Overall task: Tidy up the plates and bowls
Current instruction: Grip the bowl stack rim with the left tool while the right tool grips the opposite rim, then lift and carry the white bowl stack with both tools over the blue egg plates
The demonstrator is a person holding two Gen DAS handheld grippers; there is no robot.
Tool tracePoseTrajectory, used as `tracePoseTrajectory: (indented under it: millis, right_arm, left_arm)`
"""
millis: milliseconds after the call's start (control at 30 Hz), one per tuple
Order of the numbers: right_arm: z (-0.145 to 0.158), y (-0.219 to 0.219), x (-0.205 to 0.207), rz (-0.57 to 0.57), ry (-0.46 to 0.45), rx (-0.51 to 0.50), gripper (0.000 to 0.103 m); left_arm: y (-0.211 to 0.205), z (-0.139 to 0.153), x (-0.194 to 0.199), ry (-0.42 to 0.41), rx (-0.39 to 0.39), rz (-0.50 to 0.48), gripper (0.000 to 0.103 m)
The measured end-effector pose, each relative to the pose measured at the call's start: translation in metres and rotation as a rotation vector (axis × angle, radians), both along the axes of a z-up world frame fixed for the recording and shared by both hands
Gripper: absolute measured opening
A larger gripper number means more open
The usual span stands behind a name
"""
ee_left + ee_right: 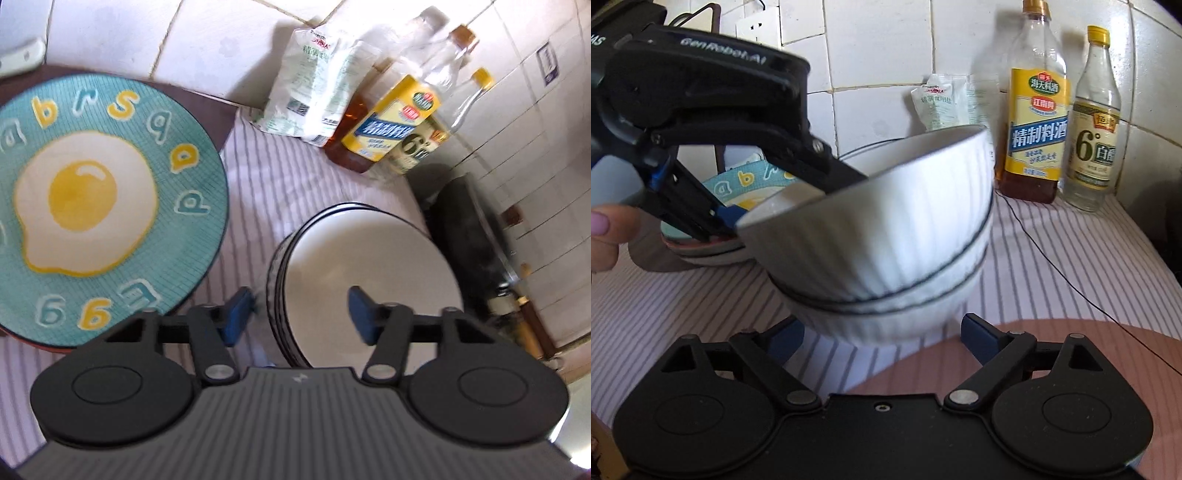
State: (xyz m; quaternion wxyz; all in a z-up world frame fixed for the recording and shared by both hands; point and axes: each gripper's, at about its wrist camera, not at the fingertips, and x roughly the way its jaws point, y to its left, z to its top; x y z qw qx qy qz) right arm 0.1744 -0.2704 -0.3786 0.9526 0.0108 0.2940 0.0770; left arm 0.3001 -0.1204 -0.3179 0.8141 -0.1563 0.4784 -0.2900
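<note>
On the striped desk (1071,258) sorting looks mostly done. Egg plate (92,192) tops the plate pile at the left. White ribbed bowls (886,236) sit nested beside it, top bowl tilted, nothing visible inside, not yet seated. Left gripper (299,314) pinches that bowl's rim. Right gripper (882,332) spread wide, holding nothing, just before the bowls.

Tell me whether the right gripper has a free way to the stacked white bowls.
Probably yes. The right gripper is open and the white bowls sit just ahead of its fingers. The left gripper already straddles the top bowl's far-left rim, clear of the right gripper's side.
</note>
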Motion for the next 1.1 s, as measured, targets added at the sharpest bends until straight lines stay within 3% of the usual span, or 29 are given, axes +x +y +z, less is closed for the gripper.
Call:
tracePoseTrajectory:
  millis: [233, 367, 700, 1100]
  right_arm:
    - [0.001, 0.006, 0.011, 0.027, 0.010, -0.035, 0.095]
    - [0.000, 0.002, 0.011, 0.025, 0.011, 0.003, 0.096]
    - [0.000, -0.002, 0.019, 0.048, 0.020, 0.019, 0.097]
    - [0.015, 0.003, -0.002, 0.053, -0.019, -0.005, 0.096]
  left_arm:
    - [-0.004, -0.006, 0.005, 0.023, 0.036, 0.009, 0.042]
    - [-0.001, -0.005, 0.003, 0.018, 0.011, 0.021, 0.042]
    - [-0.015, -0.003, -0.006, -0.047, 0.107, -0.015, 0.041]
    - [-0.005, 0.018, -0.030, -0.084, 0.110, -0.055, 0.041]
